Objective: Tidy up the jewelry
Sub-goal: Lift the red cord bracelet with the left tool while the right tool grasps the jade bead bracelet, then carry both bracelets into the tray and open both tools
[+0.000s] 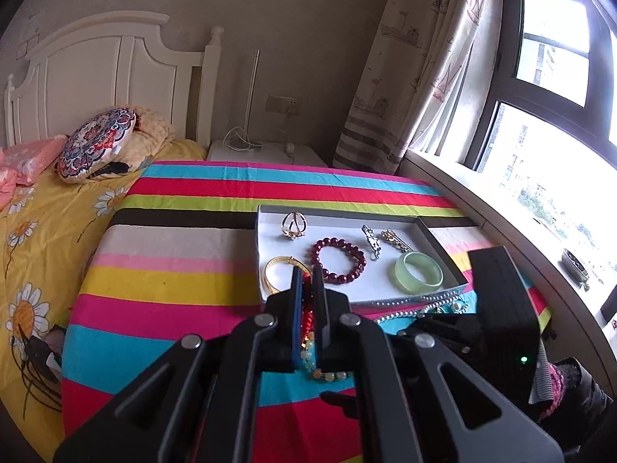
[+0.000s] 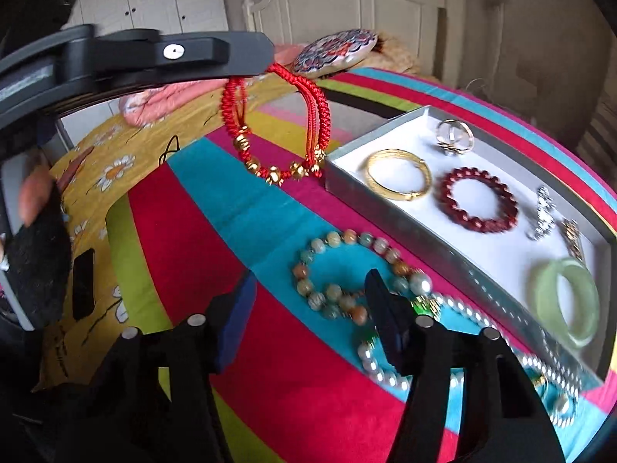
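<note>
Left gripper (image 2: 266, 63) fingers clenched on a red braided cord bracelet (image 2: 277, 131) with gold beads, which dangles in the air just left of the tray (image 2: 385, 196). Tray: shallow, grey-walled, white-lined, on a striped cloth. Inside: gold bangle (image 2: 399, 179), dark red bead bracelet (image 2: 478, 202), pale green glassy bangle (image 2: 565, 301). Right gripper (image 2: 308, 308) fingers parted, gripping nothing, angled down over a mottled stone-bead bracelet (image 2: 335, 270) lying before the tray. No writing legible.
</note>
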Motion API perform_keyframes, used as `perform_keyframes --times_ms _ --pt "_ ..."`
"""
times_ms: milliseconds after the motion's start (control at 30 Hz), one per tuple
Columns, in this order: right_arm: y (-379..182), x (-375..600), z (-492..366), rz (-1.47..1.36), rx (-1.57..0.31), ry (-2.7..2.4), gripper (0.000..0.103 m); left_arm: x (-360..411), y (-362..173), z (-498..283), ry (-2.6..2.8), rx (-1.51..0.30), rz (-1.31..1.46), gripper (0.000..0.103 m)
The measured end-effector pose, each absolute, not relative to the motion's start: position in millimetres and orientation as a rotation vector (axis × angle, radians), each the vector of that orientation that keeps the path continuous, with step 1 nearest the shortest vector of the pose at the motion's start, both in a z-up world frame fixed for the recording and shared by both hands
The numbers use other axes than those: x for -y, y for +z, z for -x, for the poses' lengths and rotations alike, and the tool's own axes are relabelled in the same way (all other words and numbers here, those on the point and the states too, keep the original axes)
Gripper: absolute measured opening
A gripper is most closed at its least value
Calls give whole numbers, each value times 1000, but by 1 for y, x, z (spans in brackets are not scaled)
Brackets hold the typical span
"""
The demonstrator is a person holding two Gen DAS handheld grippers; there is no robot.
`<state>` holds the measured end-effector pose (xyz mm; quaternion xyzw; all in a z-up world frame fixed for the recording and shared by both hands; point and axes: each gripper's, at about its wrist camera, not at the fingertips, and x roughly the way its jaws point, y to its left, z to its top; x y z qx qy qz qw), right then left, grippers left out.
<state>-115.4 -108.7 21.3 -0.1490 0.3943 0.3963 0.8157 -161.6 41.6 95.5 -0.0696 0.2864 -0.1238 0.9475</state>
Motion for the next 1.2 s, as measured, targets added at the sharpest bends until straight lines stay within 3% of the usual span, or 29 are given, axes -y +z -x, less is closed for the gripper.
perform_keyframes --times_ms 67,233,367,433,900,1200 --pt "18 96 111 359 -862 858 47 -48 92 164 -235 -584 147 4" --pt "15 79 109 470 -871 860 42 -64 82 168 -222 -601 178 4" --pt "12 89 119 493 -808 831 18 -69 77 172 -219 -607 184 4" --pt "12 93 125 509 -779 794 12 -70 74 172 -219 -613 187 4" --pt "51 134 127 168 -720 849 12 -62 71 174 -237 -615 174 4" --pt "93 142 142 135 -616 848 12 -49 82 179 -259 -590 140 4"
